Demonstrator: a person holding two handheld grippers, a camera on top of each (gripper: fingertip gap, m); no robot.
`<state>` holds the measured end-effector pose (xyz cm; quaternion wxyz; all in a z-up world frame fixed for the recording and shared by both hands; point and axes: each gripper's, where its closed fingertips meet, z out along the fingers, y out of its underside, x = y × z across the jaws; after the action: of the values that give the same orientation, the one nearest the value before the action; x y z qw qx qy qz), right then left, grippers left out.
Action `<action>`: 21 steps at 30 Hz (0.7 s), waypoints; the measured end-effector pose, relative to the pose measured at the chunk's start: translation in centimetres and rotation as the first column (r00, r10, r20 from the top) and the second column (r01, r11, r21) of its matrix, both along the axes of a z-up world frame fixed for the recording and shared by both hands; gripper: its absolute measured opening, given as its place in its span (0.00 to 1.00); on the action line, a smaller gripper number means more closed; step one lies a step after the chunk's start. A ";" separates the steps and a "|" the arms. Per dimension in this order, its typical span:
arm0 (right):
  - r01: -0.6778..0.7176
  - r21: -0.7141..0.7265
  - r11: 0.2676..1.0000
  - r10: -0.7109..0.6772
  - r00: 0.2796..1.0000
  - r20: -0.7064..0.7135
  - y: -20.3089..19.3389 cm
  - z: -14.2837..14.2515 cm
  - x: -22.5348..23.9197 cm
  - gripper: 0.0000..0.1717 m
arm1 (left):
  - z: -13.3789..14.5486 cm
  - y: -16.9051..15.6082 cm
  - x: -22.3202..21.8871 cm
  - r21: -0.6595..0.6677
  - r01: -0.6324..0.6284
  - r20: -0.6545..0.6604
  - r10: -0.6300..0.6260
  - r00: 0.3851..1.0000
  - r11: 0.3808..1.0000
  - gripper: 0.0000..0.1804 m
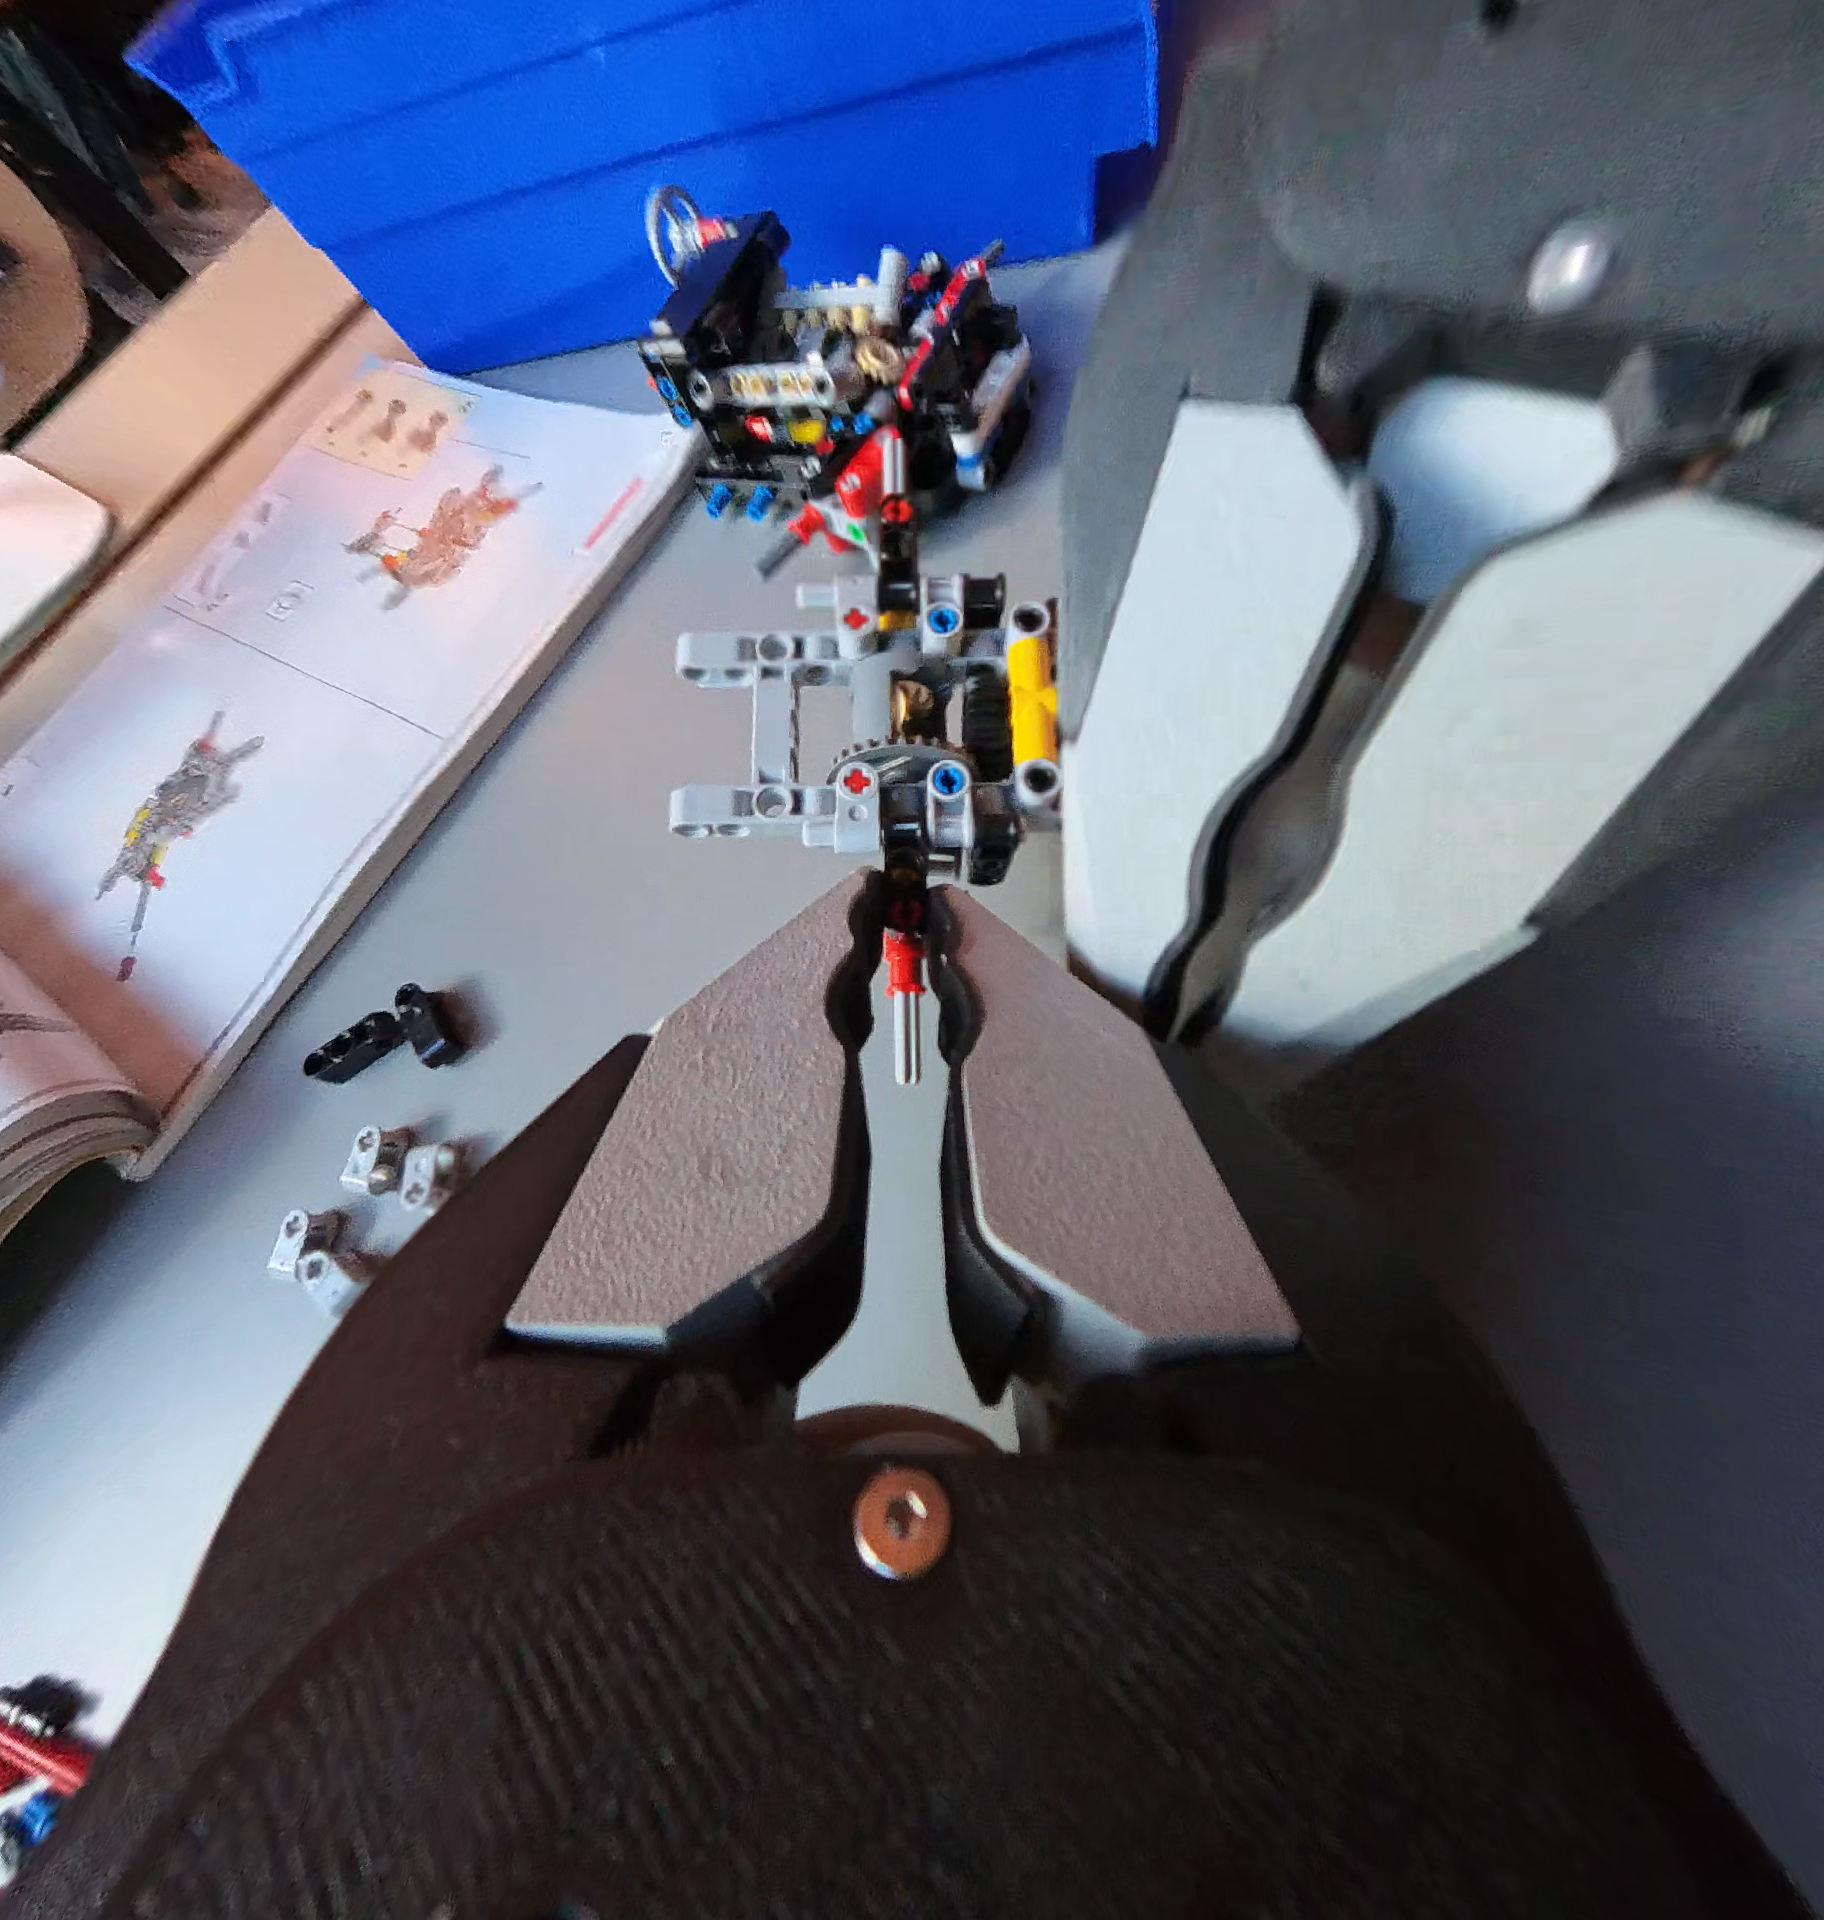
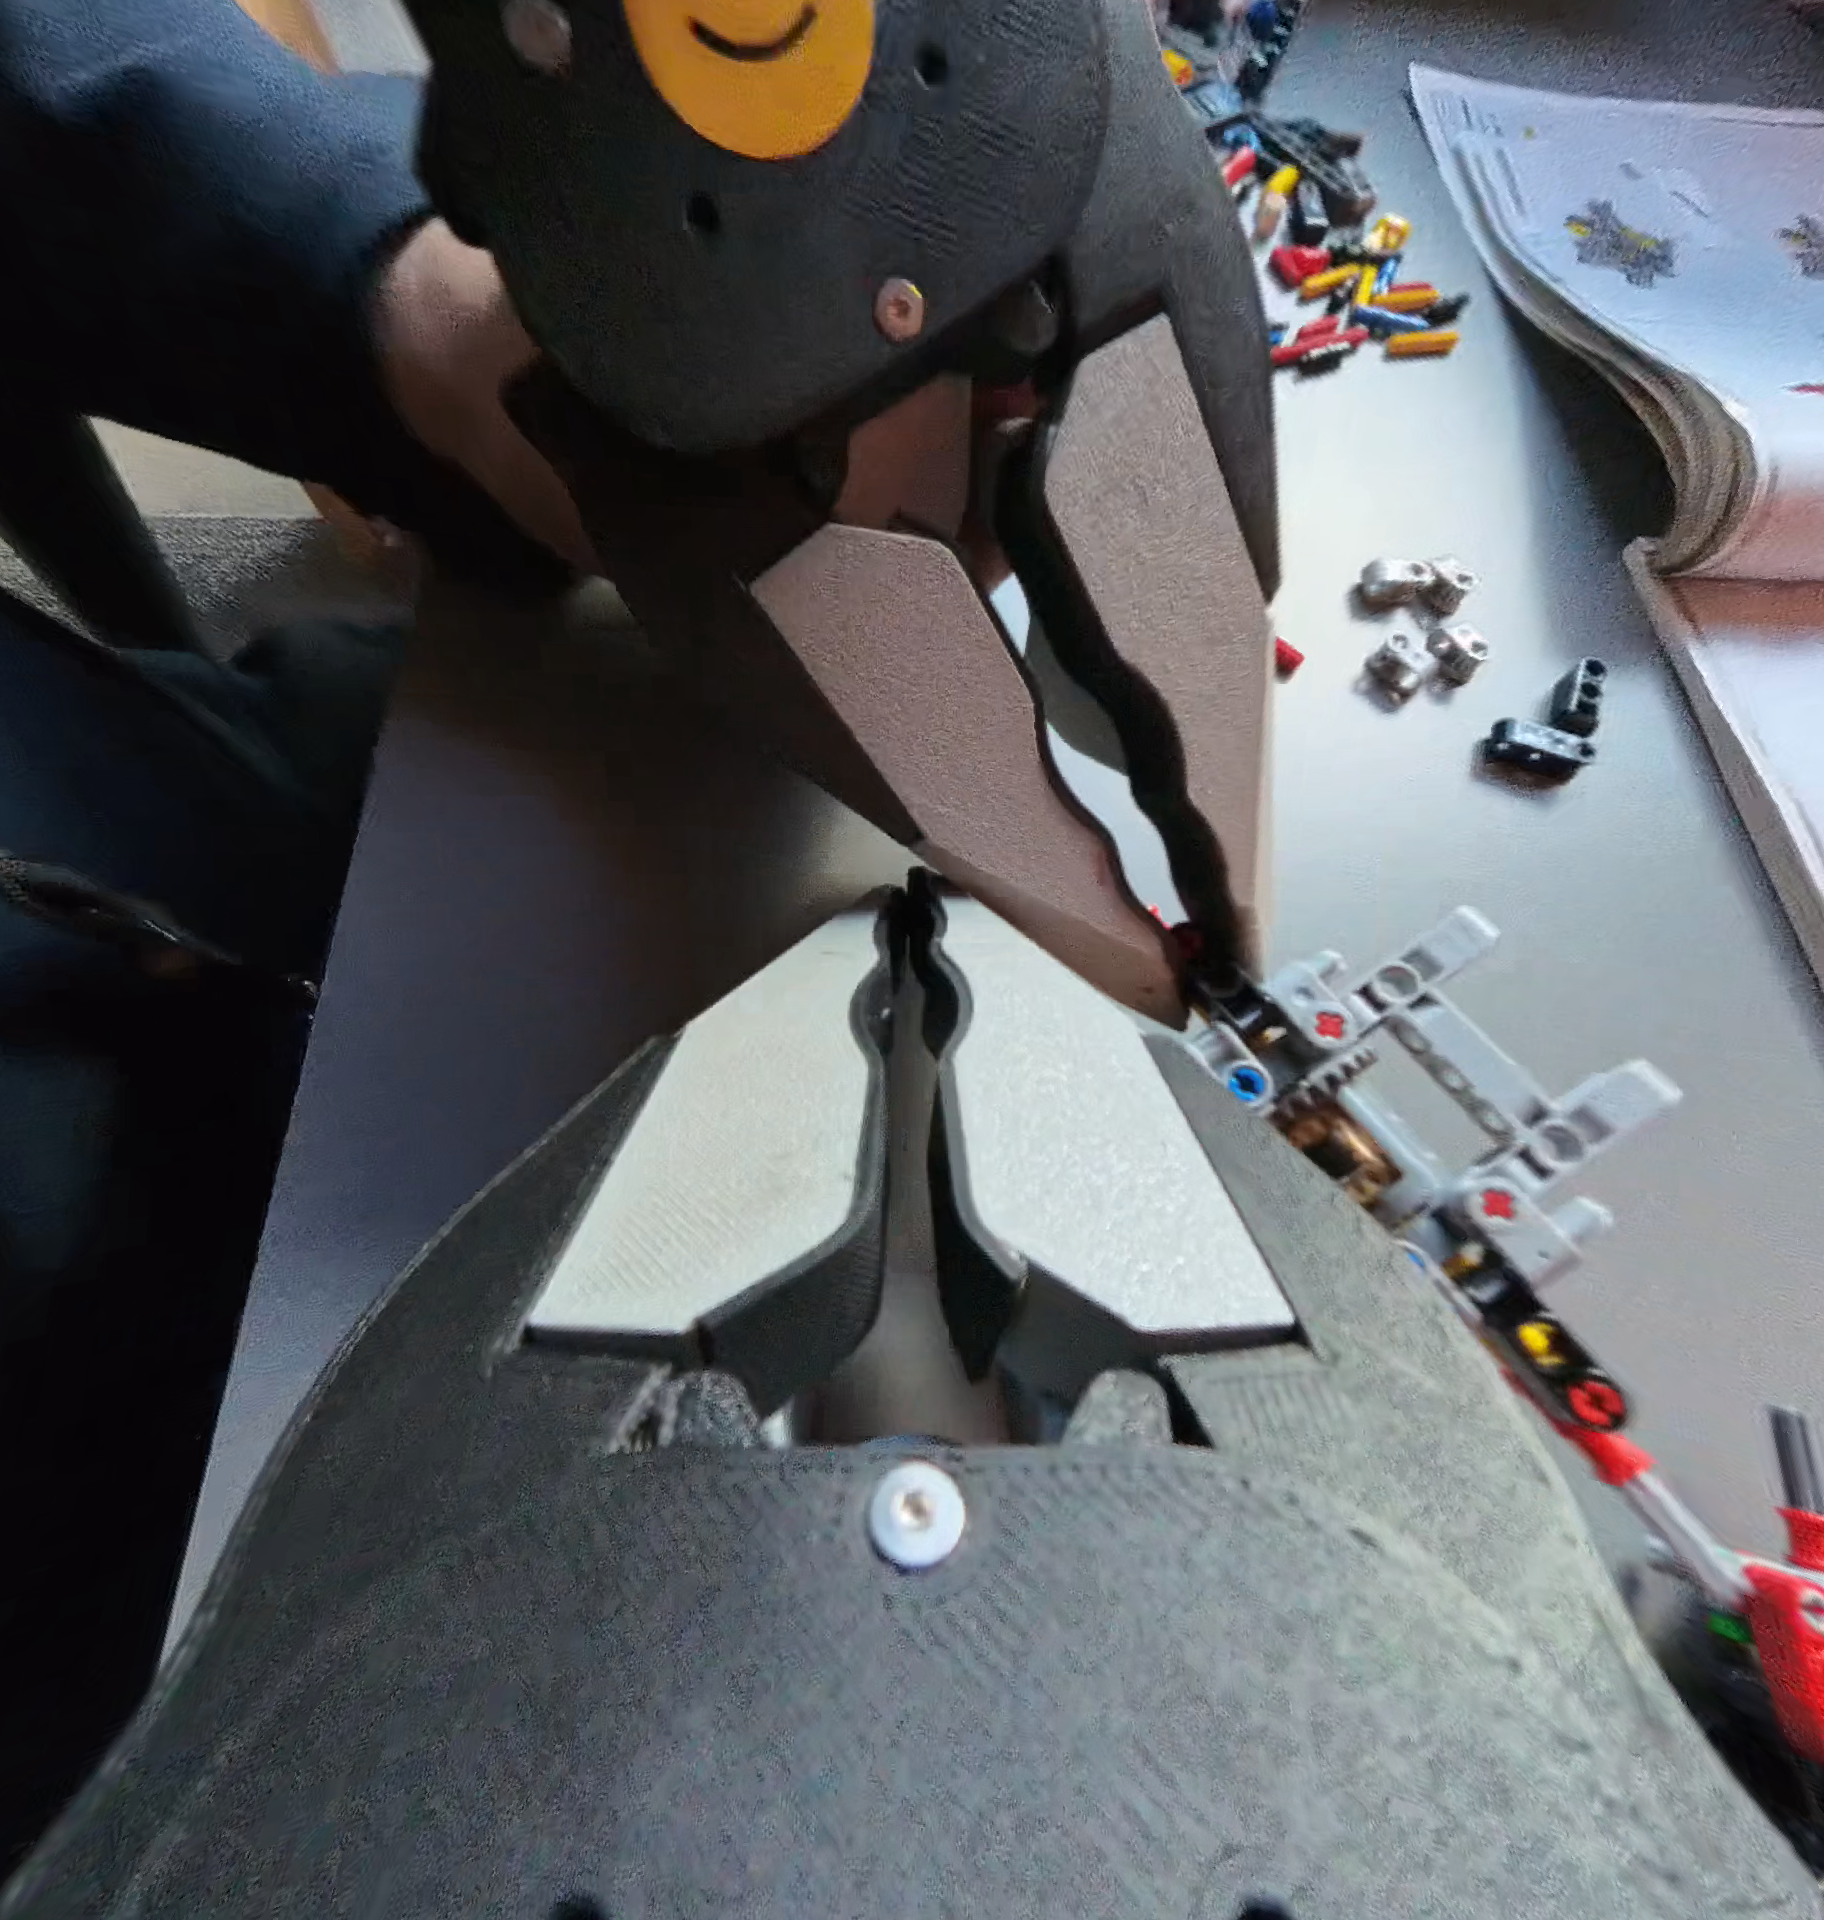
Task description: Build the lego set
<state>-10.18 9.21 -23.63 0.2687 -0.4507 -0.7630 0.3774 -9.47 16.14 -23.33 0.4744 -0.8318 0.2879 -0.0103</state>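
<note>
My left gripper point(image 1: 903, 902) has brown pads and is shut on the black-and-red end piece point(image 1: 903, 883) of a grey gear assembly point(image 1: 783, 727) that lies on the grey table point(image 1: 575, 935). A red bush point(image 1: 903, 961) and a light grey axle point(image 1: 905, 1039) stick back from that end between the fingers. The right wrist view shows the same grasp point(image 2: 1204, 961) at the end of the assembly point(image 2: 1407, 1091). My right gripper point(image 2: 913, 904) has white pads and is shut with nothing visible between them. It hangs just right of the assembly in the left wrist view point(image 1: 1173, 1013).
A larger black and red model point(image 1: 835, 384) stands behind the assembly, in front of a blue bin point(image 1: 679, 156). An open instruction booklet point(image 1: 264, 675) lies to the left. A black piece point(image 1: 399, 1029) and small grey connectors point(image 1: 399, 1158) lie near it. Loose coloured pieces point(image 2: 1334, 281) lie farther off.
</note>
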 end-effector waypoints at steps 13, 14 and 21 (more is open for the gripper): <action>0.297 -0.030 0.954 -0.299 0.949 -0.096 7.9 1.6 5.0 0.11 | -0.7 -0.4 -0.2 -0.093 0.051 0.080 -0.044 0.996 0.994 0.03; 0.317 -0.035 0.948 -0.319 0.943 -0.091 8.4 1.4 5.5 0.12 | -0.8 -0.5 -0.2 -0.100 0.056 0.082 -0.048 0.995 0.993 0.03; 0.370 -0.059 0.927 -0.373 0.927 -0.051 9.3 1.0 7.4 0.16 | -1.4 -1.2 -0.3 -0.139 0.067 0.054 -0.060 0.997 0.988 0.11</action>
<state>-2.80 18.53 -22.64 0.3476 -0.5815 -0.6460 0.3518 -9.73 14.91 -24.69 0.4208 -0.8532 0.3010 -0.0662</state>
